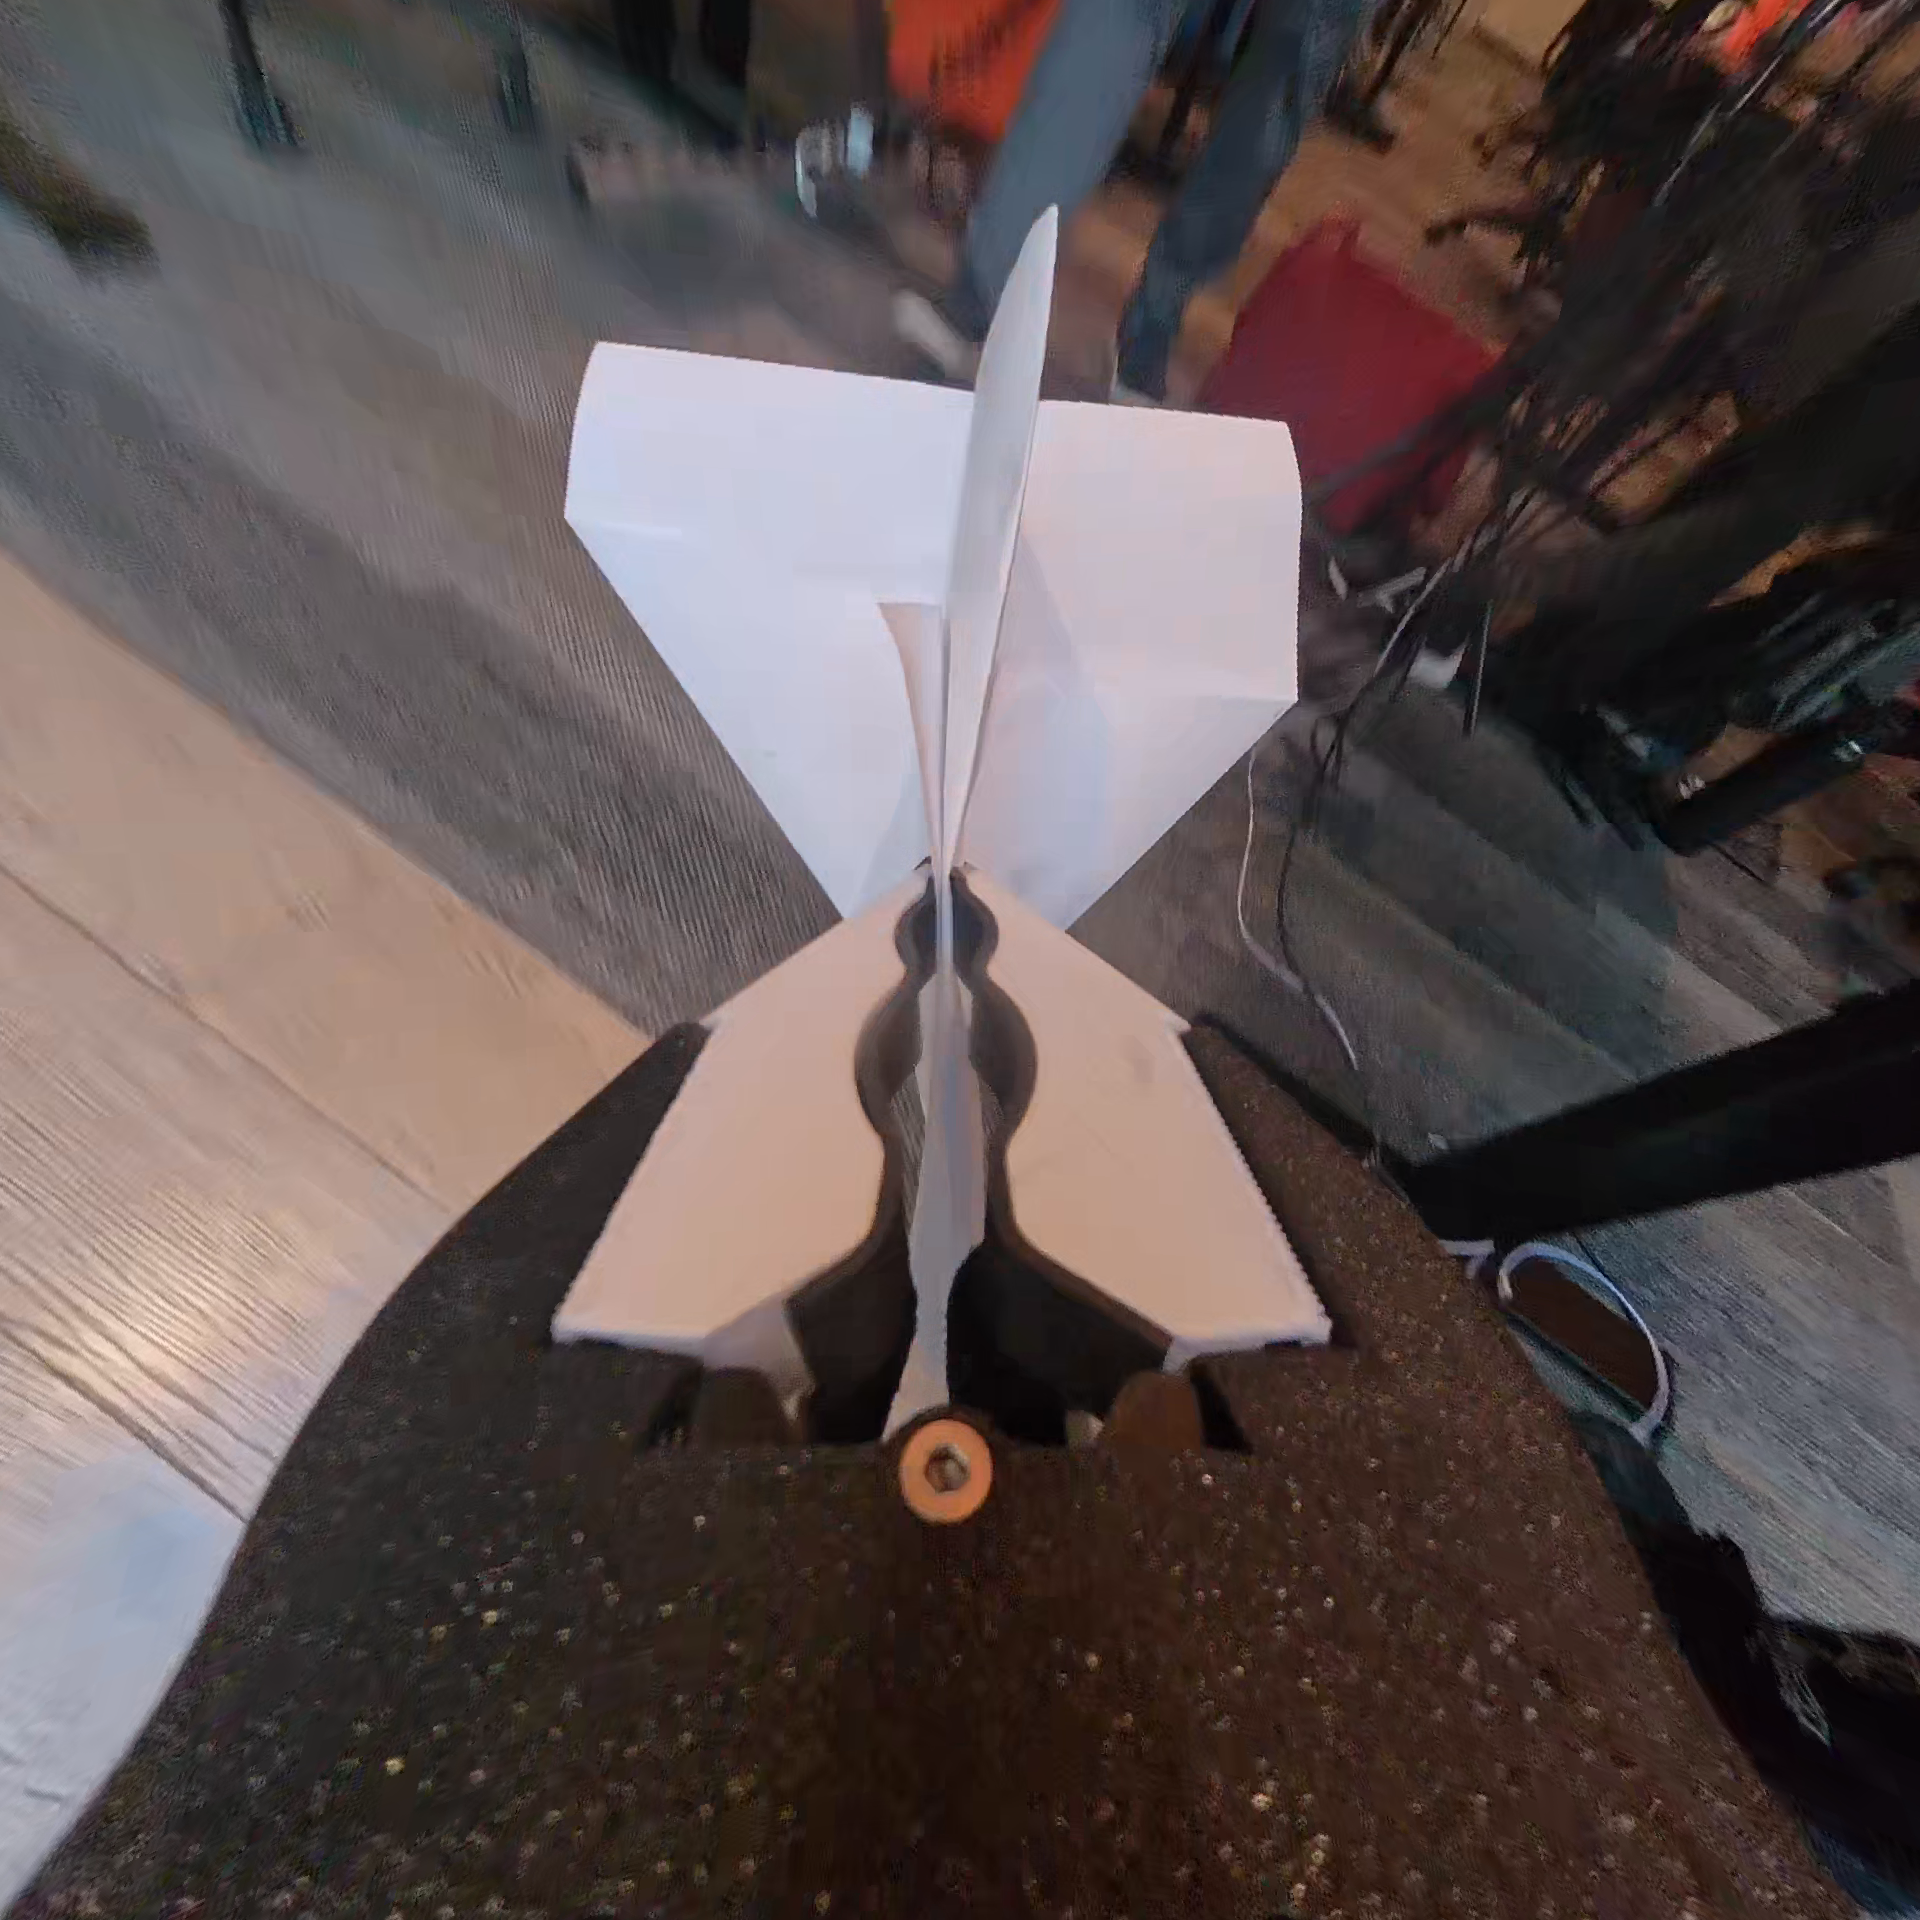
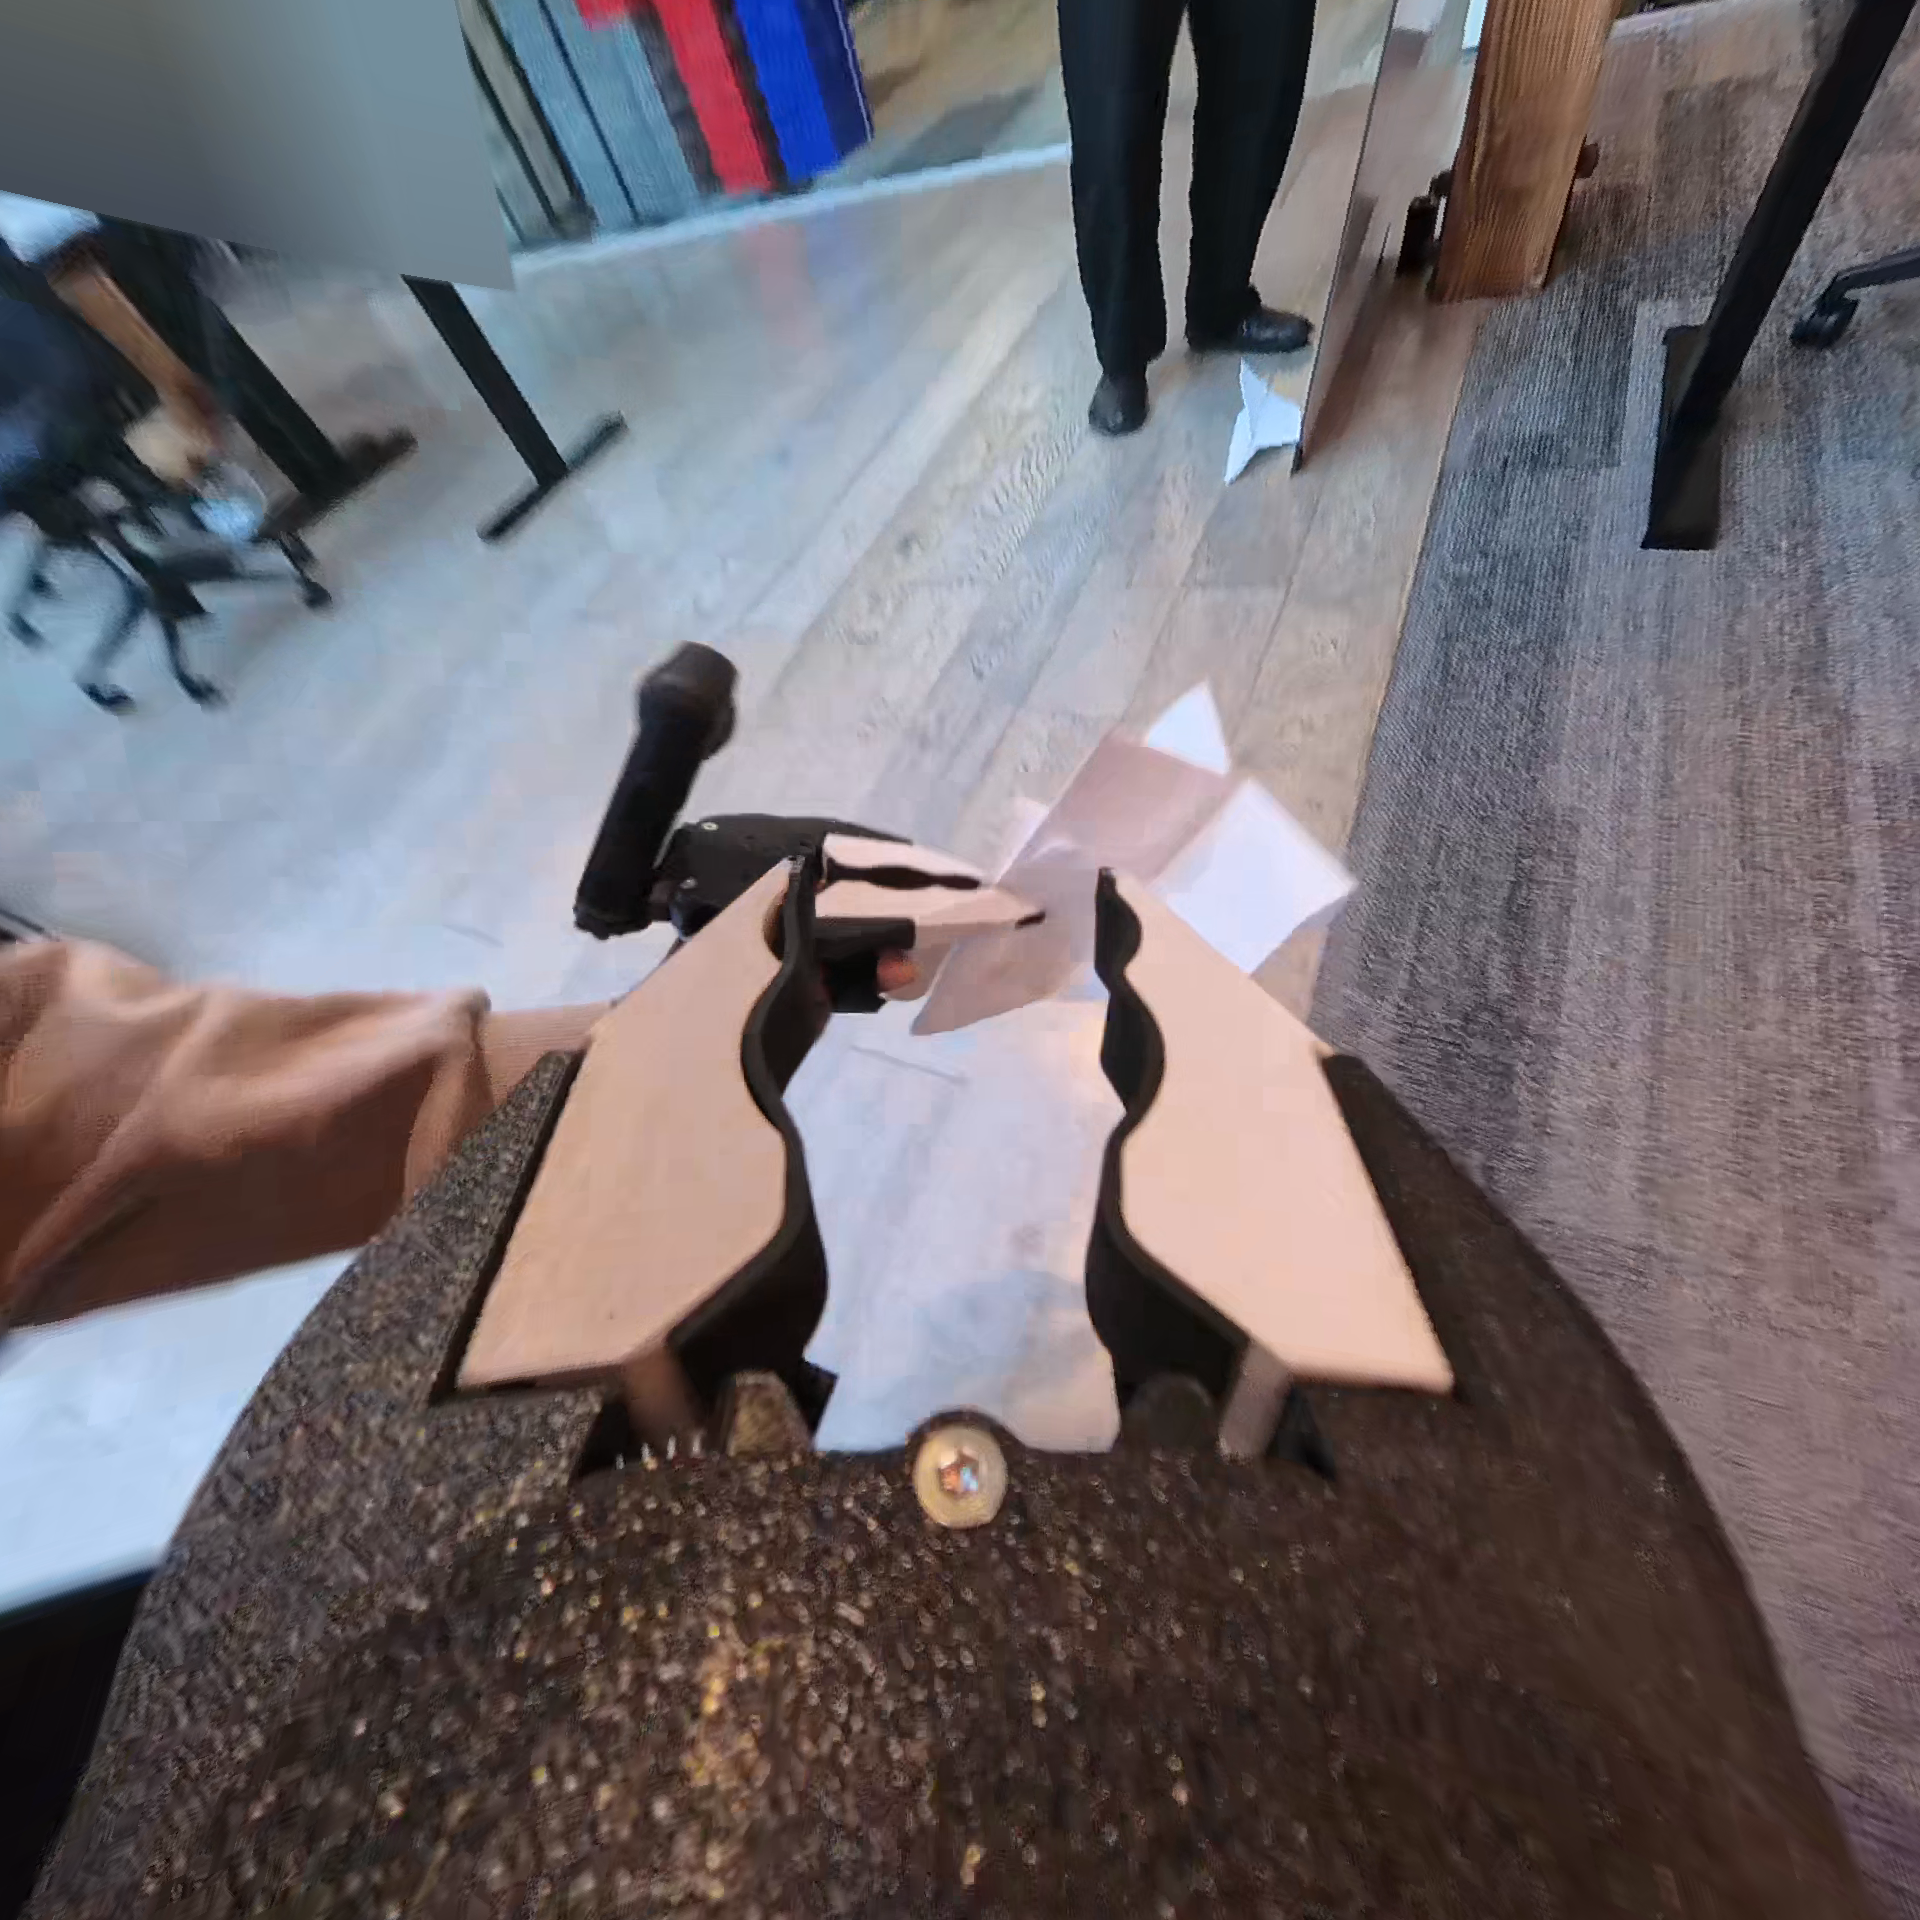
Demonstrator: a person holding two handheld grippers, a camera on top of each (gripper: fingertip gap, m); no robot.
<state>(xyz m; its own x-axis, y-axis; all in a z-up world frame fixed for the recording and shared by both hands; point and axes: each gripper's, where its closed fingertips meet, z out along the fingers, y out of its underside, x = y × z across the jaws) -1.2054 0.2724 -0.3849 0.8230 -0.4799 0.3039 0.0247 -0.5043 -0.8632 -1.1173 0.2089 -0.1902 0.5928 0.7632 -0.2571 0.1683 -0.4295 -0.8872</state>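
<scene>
A: How do the two claws sit?

B: The left claw point(image 1: 951, 883) is clamped on the keel of a white paper plane point(image 1: 935, 582), held out in the air over grey carpet point(image 1: 343, 582) and pale wood floor point(image 1: 208, 1039). The right claw point(image 2: 945, 894) has its fingers well apart with nothing between them; it hangs above the wood floor, with the left claw and the plane just ahead of its tips.

A: What is hard to make out?

B: The background of the left wrist view is smeared. In the right wrist view the plane is blurred and the right claw's fingers cover part of it. A sleeve point(image 2: 208, 1122) comes in at that claw's left, and the hand beyond it is hidden.

A: And the plane?

B: Folded white paper, wings spread flat to both sides of the left claw, with a tall upright fold rising between them. A second folded paper point(image 2: 1262, 421) lies far ahead on the floor by a person's shoes point(image 2: 1122, 400).
</scene>
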